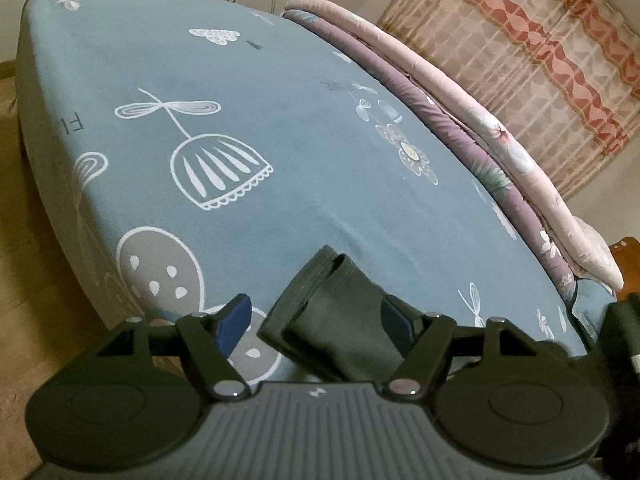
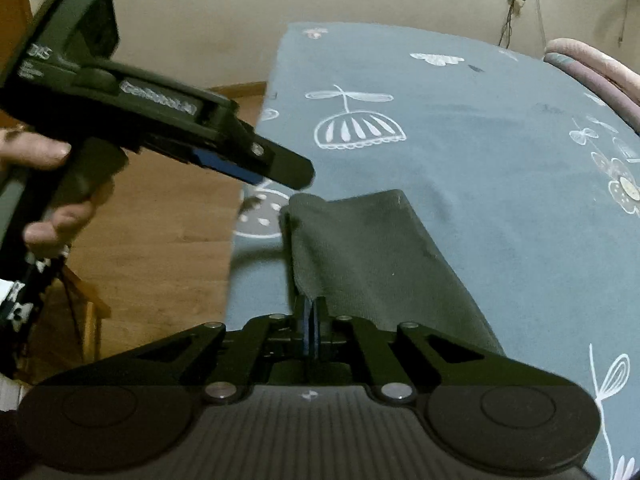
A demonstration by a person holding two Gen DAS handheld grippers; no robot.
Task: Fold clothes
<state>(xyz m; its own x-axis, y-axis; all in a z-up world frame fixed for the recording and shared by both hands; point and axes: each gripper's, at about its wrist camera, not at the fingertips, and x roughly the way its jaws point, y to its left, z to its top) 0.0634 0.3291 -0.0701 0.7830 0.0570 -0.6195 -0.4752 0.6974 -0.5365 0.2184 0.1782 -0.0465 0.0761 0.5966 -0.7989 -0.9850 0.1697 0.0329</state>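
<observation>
A dark grey folded garment (image 2: 372,256) lies on the blue-grey patterned bed sheet (image 2: 480,160), near the bed's front corner. My right gripper (image 2: 312,304) is shut on the garment's near edge, and the cloth drapes over its fingertips. In the left wrist view the garment (image 1: 332,320) sits between the jaws of my left gripper (image 1: 316,312). These stand open, with one blue pad well clear on the left and the cloth resting against the right finger. In the right wrist view the left gripper (image 2: 288,172) hovers just above the garment's far left corner, held by a hand (image 2: 52,152).
Folded pink and purple quilts (image 1: 460,120) run along the bed's far right side, in front of a red-patterned curtain (image 1: 540,60). The mattress edge drops to a wooden floor (image 2: 160,220) on the left. Cables hang on the far wall (image 2: 512,0).
</observation>
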